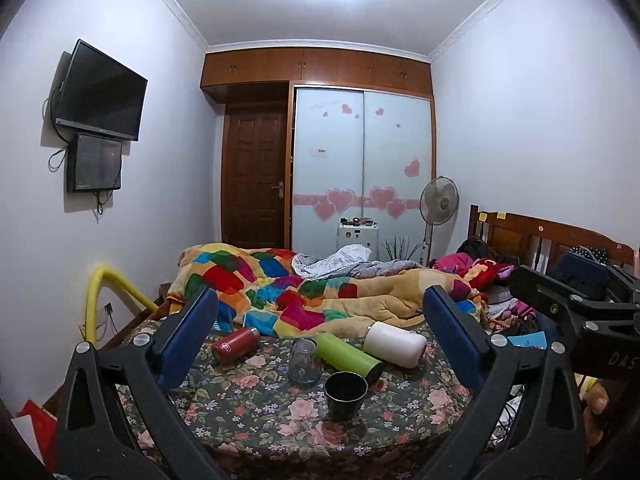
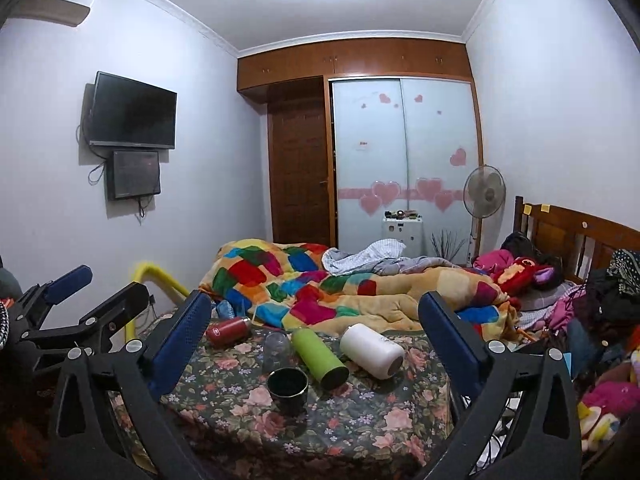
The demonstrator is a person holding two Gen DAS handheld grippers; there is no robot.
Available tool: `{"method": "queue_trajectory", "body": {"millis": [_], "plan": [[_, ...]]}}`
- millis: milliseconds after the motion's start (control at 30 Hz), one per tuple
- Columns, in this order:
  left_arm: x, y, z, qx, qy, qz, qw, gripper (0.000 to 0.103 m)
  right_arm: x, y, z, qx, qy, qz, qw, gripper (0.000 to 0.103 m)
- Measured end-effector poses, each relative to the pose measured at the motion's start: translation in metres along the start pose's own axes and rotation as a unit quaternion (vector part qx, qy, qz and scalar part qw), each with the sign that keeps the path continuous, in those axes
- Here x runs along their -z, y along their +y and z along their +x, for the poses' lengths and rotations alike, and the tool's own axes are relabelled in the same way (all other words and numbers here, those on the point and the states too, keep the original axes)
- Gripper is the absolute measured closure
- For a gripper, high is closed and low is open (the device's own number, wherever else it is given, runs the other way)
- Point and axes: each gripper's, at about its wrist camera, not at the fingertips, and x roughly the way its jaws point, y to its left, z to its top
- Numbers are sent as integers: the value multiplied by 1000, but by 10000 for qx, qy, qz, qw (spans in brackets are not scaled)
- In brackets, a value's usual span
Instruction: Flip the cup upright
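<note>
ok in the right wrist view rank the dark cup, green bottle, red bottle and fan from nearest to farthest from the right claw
1. dark cup, upright, front centre.
2. green bottle, lying just behind it.
3. red bottle, lying back left.
4. fan, standing by the far wardrobe.
</note>
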Motion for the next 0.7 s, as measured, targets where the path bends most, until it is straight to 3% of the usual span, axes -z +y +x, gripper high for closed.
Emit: {"method": "queue_trajectory", "body": {"millis": [700], "plan": [[2,-2,1,34,50,3,10000,0,3,3,-1,-46,140,-11,9999,0]]}}
